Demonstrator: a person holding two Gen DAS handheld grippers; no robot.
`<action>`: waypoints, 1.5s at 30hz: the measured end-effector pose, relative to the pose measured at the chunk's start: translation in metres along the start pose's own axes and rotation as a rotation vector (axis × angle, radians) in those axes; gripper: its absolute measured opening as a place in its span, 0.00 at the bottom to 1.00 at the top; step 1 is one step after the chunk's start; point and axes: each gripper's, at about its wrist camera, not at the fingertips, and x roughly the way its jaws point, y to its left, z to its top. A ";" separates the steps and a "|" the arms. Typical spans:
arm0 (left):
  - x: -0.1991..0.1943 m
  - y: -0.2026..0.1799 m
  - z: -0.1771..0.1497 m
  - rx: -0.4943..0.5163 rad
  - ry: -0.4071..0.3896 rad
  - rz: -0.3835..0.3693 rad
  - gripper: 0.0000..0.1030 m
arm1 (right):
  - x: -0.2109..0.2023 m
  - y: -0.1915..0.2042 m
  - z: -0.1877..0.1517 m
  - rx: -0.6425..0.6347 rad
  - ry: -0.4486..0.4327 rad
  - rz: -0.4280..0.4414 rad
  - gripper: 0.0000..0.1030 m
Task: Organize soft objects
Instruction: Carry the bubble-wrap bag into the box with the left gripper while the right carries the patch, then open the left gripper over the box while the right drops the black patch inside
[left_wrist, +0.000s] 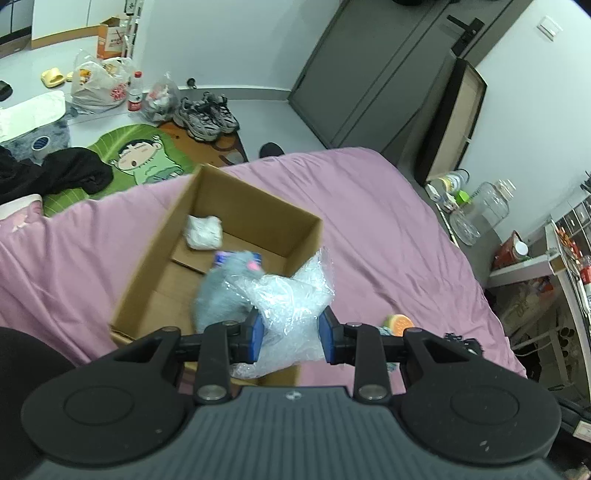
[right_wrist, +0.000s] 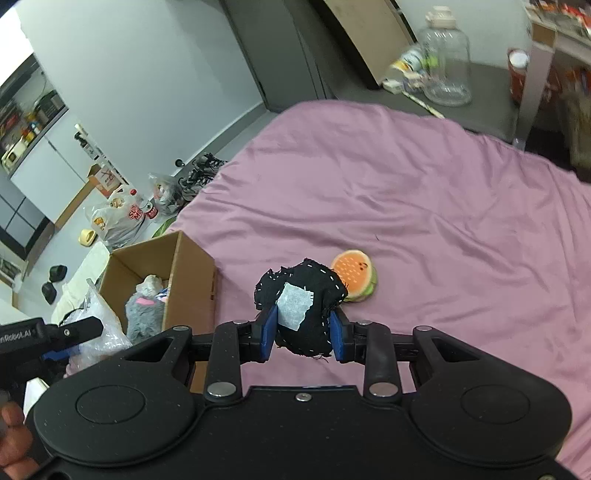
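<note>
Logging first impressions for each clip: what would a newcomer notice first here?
Both grippers are loaded above the pink bed: the left gripper clamps a crinkly clear plastic bag, the right gripper a black stitched pouch with a white label. An open cardboard box on the bed holds a grey plush; a burger toy lies loose nearby.
</note>
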 end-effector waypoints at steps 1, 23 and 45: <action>-0.001 0.003 0.002 0.002 -0.004 0.006 0.29 | -0.002 0.005 0.000 -0.009 -0.007 0.004 0.29; 0.015 0.062 0.028 0.010 -0.008 0.113 0.29 | 0.013 0.060 0.000 -0.061 -0.055 0.025 0.30; 0.037 0.071 0.063 -0.017 0.028 0.129 0.40 | 0.058 0.109 0.025 -0.015 -0.052 0.160 0.30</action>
